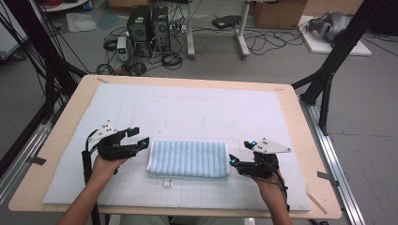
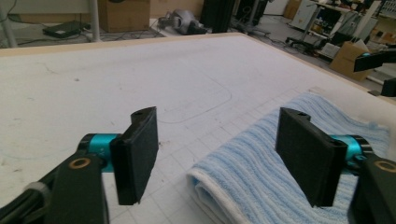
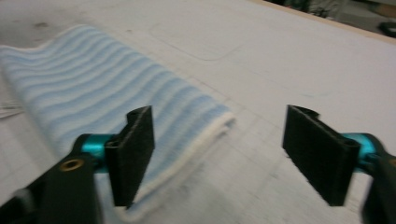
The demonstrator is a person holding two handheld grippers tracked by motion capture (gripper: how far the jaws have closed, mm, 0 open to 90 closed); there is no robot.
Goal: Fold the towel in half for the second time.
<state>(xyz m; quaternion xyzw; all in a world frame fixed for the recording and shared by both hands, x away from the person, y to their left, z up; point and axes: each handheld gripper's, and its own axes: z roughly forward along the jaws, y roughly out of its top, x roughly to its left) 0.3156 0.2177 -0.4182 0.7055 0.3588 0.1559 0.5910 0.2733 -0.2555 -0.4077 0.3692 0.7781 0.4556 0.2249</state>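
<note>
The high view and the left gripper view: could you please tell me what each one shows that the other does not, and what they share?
High view alone: both hands, the left tool and right tool at opposite ends of the whole folded towel, plus computers on the floor. Left gripper view alone: up close, the left tool's open jaws with nothing between them and the towel's folded white edge. Both: the striped blue towel and the white mat with its drawn outline.

I see each tool as matte black: the left tool (image 1: 139, 136) and right tool (image 1: 240, 153) carry flat rectangular pads (image 2: 135, 156) on turquoise collars, brass-ringed screw holes, grey three-cornered top plates, and black cables trailing beside bare forearms.
</note>
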